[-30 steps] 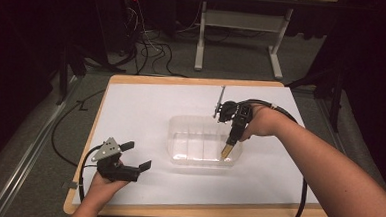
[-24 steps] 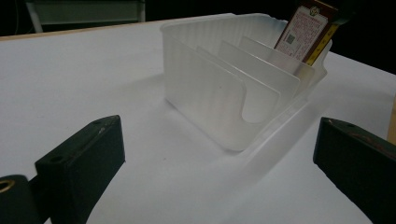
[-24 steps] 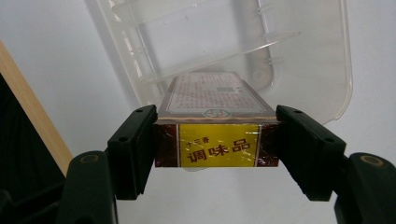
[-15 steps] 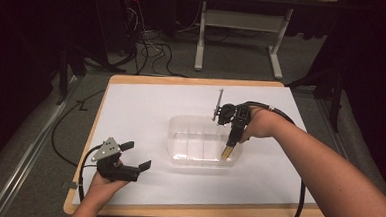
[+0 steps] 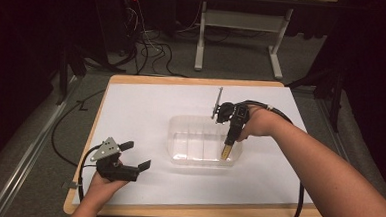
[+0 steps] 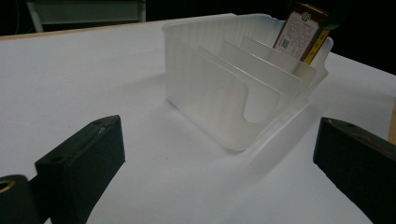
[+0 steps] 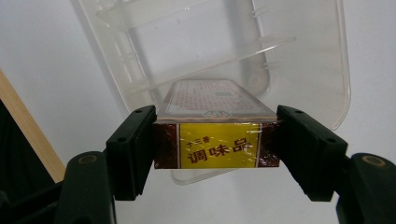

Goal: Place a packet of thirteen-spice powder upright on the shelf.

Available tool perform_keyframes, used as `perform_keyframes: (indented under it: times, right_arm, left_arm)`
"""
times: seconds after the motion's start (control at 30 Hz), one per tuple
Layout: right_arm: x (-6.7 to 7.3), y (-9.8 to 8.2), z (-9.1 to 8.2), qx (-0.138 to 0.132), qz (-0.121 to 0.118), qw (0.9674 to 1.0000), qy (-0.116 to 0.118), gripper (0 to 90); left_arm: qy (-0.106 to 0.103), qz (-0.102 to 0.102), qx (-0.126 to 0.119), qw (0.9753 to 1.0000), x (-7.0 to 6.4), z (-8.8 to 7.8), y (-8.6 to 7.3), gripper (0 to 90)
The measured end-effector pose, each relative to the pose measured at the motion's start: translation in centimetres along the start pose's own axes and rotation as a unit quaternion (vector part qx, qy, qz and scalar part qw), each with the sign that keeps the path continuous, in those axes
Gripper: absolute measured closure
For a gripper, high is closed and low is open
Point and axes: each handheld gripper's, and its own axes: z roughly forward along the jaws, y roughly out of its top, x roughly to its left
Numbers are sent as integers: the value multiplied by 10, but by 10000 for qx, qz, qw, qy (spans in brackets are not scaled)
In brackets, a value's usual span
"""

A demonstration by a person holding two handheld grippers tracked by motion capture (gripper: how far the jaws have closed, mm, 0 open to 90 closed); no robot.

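A clear plastic bin [image 5: 199, 148] with upright dividers [image 6: 261, 84] stands mid-table on white paper. My right gripper [image 5: 227, 148] points down into the bin's right end, shut on a small brown and yellow seasoning box [image 7: 215, 144] with Chinese lettering. The box [image 6: 301, 30] hangs over the last compartment, its lower end inside the bin [image 7: 299, 70]. My left gripper [image 5: 136, 155] rests near the table's front left corner, open, with nothing between its jaws, and faces the bin [image 6: 224, 107].
The white paper sheet [image 5: 146, 111] covers a wooden table [image 5: 192, 81]. Cables trail from both grippers over the table edges. Beyond the table are a dark floor with cables [image 5: 149, 46] and a white desk frame [image 5: 240, 21].
The right gripper has barely shifted, holding the box at the bin's right end. The left gripper has not moved.
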Motion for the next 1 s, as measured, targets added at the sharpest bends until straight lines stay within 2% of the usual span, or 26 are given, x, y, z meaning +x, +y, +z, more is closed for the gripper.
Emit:
perform_keyframes:
  times: [0.4,0.57,0.8,0.87,1.0]
  right_arm:
    - [-1,-2,-1,-16,178,9998,-2,238]
    - [-2,-3,-5,-117,232,9997,-39,205]
    - [-2,-4,-12,-233,247,9994,-34,198]
    - [-2,-5,-15,-168,243,9996,-45,197]
    - [-1,-7,-19,-206,283,9994,-67,196]
  left_arm:
    - [2,2,-9,10000,0,0,0,29]
    - [1,-1,-14,10000,-1,0,0,29]
    - [1,2,-14,10000,-1,0,0,29]
    - [0,1,-13,10000,0,1,0,28]
    - [8,13,-22,10000,-1,1,0,28]
